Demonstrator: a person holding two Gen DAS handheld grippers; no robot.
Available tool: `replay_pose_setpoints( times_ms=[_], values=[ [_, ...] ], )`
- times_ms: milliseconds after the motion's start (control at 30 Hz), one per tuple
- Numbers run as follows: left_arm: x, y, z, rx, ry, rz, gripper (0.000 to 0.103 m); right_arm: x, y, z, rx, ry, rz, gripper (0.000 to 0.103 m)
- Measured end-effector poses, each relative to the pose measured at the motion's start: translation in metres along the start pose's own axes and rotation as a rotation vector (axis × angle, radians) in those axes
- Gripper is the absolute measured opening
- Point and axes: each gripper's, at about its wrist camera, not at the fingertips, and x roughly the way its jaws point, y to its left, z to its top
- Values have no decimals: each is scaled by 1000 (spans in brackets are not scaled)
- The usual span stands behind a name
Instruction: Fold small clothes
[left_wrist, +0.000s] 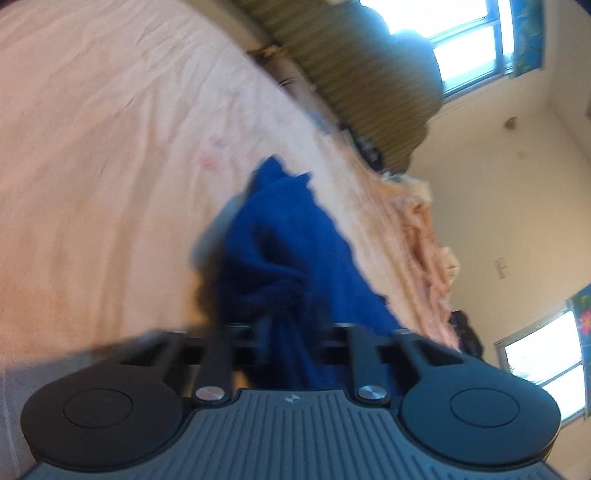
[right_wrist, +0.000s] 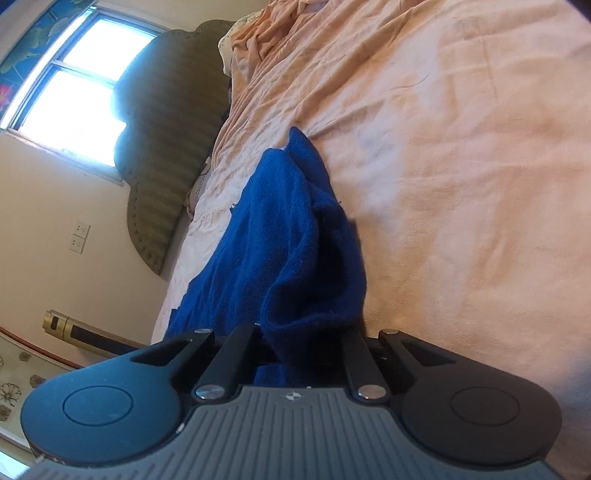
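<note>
Pinching one blue garment (left_wrist: 280, 236) between them, left claw (left_wrist: 295, 332) and right claw (right_wrist: 306, 336) hold it above one bed (right_wrist: 461, 184).

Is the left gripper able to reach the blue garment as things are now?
Probably yes: the left gripper already seems shut on the blue garment, whose cloth runs straight between its fingers, with nothing in the way.

Left gripper (left_wrist: 295, 325) clamped on a bunched blue garment (left_wrist: 284, 240), fingertips buried in the folds. Cloth trailing away over a wrinkled peach bedsheet (left_wrist: 110, 147). Beyond, a green ribbed headboard (left_wrist: 354, 74), a bright window (left_wrist: 465, 44), and rumpled bedding (left_wrist: 424, 236) against a cream wall (left_wrist: 498, 184).
</note>
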Motion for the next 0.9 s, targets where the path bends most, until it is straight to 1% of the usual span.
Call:
replay_pose_setpoints(
  times_ms=[33, 100, 167, 300, 367, 433, 467, 500, 533, 567, 600, 633, 667, 700, 767, 833, 867, 900],
  values=[
    [2, 4, 0, -3, 1, 10, 5, -1, 1, 1, 5, 0, 3, 11],
    [1, 3, 2, 9, -6, 16, 5, -5, 4, 4, 2, -3, 20, 11],
    [-7, -4, 4, 45, -27, 29, 3, -12, 9, 9, -2, -6, 34, 11],
    [-32, -13, 15, 75, -53, -8, 3, -25, 17, 16, -19, -14, 55, 10],
    [-44, -12, 20, 62, -51, -21, 3, -27, 16, 17, -14, -10, 59, 10],
    [-51, -4, 20, 19, -11, -22, 4, -26, 13, 17, -7, 0, 55, 11],
    [-53, 3, 17, -10, 10, -21, 12, -24, 12, 17, 1, 12, 49, 13],
    [-50, 9, 12, -29, 49, -18, 21, -24, 8, 16, 20, 19, 46, 17],
    [-45, 13, 8, -45, 96, -5, 57, -24, 6, 14, 33, 16, 49, 20],
    [-41, 20, 0, -59, 118, -6, 69, -24, 3, 13, 37, 13, 55, 22],
    [-41, 21, -4, -54, 92, -57, 74, -24, 2, 12, 42, 16, 54, 26],
    [-42, 16, -5, -35, 73, -42, 81, -24, 1, 11, 46, 21, 51, 29],
    [-40, 8, -3, -7, 58, -5, 85, -24, 0, 9, 48, 26, 51, 30],
    [-37, 1, -1, 26, 43, 24, 86, -25, -1, 9, 51, 27, 51, 32],
    [-31, -11, 4, 85, 16, 79, 86, -26, -2, 8, 50, 29, 54, 33],
    [-21, -14, 10, 77, 37, 150, 87, -27, -5, 7, 54, 32, 55, 33],
    [-18, -15, 13, 80, 40, 161, 86, -26, -7, 7, 62, 35, 57, 33],
    [-16, -19, 14, 103, 44, 190, 86, -26, -10, 7, 68, 39, 60, 32]
  ],
)
